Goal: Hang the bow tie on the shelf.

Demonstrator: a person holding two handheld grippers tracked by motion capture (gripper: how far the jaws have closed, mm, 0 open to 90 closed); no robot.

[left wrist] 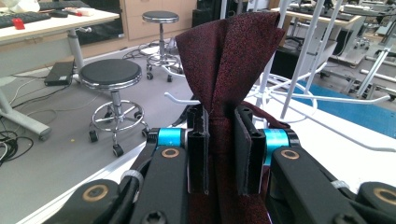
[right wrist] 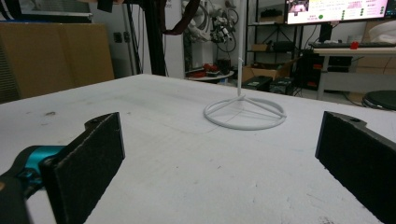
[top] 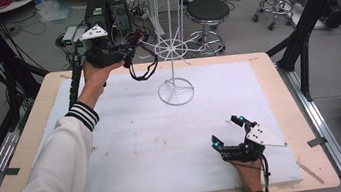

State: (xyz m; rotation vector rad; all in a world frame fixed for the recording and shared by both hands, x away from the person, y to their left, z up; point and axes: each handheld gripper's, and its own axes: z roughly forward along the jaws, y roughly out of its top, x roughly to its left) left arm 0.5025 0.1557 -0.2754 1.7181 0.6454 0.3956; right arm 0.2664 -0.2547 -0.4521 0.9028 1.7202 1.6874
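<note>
Left tool [left wrist: 223, 154] pinches dark red necktie [left wrist: 224, 60].

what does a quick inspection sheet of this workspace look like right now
surface: white mat on a wooden table, a few faint smudges
job's things: dark red necktie, folded; white wire rack standing on the mat's far side
clutter: nothing seen
grippers: left claw shut on the necktie, raised beside the rack; right claw open, low over the mat's near right
cables: black lead trailing from the right claw; tangle on the floor beyond the table
surroundings: round stools, electronics boxes, black frame posts
</note>
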